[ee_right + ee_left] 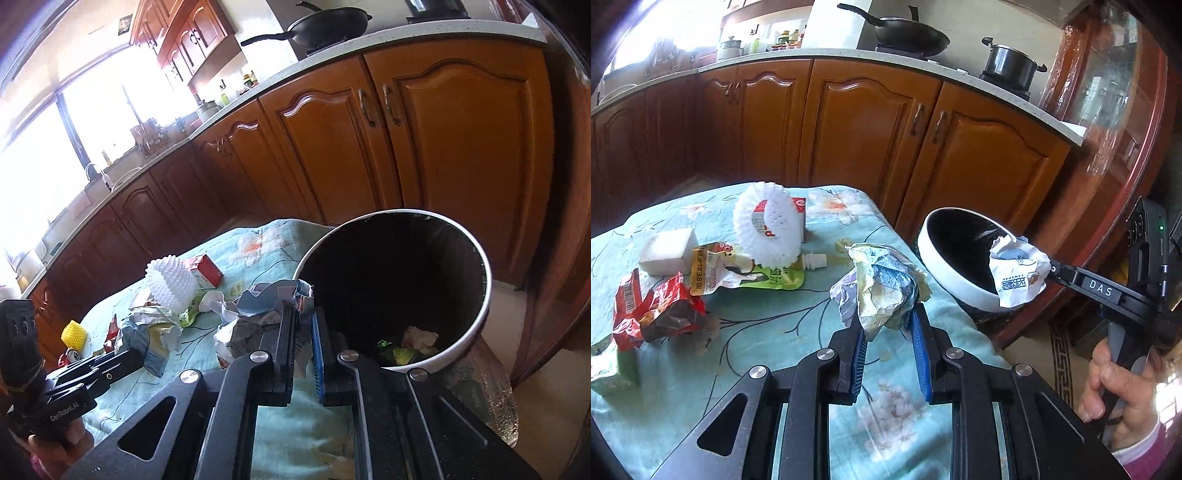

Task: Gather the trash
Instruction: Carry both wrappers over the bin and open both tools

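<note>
Both loaded: right hand-held gripper (1051, 271) pinches a crumpled white printed wrapper (1019, 275) at the white bin with black liner (476, 325), left hand-held gripper (886, 325) clamps crinkled silver-yellow foil wrapper (882, 284) above the table (768, 332). Next: probably release over the bin.

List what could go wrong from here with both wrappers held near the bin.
1. The right gripper pinches only an edge of its crumpled wrapper, which hangs at the bin rim; released there, it may fall outside.
2. The left gripper holds a bulky wrapper loosely by its lower folds over the table; it might slip on the way across.
</note>
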The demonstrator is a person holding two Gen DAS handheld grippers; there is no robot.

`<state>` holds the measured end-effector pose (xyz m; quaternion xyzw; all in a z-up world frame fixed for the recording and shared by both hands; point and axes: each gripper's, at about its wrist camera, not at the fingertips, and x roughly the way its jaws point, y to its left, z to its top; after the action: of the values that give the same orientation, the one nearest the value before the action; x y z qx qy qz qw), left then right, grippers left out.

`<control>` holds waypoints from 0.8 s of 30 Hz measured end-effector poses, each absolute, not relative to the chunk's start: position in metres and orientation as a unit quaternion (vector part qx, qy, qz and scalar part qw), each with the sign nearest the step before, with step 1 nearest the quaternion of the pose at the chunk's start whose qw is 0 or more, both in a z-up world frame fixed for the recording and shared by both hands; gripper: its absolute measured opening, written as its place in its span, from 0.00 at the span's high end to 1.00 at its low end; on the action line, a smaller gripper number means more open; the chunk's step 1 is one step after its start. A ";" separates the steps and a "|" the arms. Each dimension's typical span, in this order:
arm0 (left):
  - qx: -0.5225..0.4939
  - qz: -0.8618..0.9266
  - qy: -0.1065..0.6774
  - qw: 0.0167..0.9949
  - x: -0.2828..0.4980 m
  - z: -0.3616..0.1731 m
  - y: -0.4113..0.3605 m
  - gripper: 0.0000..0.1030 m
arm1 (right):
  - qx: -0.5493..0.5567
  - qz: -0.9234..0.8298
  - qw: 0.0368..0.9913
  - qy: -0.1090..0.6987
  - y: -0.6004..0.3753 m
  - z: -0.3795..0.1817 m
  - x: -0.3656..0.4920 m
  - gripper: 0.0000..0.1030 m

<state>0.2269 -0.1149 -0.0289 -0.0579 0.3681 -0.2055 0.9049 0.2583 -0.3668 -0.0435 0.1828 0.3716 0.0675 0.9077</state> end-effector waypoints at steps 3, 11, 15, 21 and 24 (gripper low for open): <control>-0.052 -0.215 0.366 0.904 0.233 -0.027 -0.128 0.79 | 0.186 0.053 0.909 0.369 -0.381 -0.043 0.257 0.92; -0.031 -0.239 0.361 0.901 0.258 -0.022 -0.166 0.79 | 0.188 0.023 0.913 0.362 -0.412 -0.042 0.260 0.92; -0.019 -0.250 0.361 0.898 0.274 -0.021 -0.188 0.79 | 0.185 0.010 0.913 0.363 -0.423 -0.043 0.267 0.92; -0.005 -0.258 0.368 0.893 0.298 -0.028 -0.214 0.79 | 0.177 -0.003 0.913 0.368 -0.435 -0.048 0.276 0.92; 0.001 -0.260 0.373 0.891 0.309 -0.033 -0.225 0.79 | 0.177 -0.007 0.912 0.371 -0.440 -0.052 0.280 0.92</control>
<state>0.3086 -0.2249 -0.0334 0.0006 0.3727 -0.2602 0.8907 0.2801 -0.4402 -0.0518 0.1765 0.3709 -0.0071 0.9117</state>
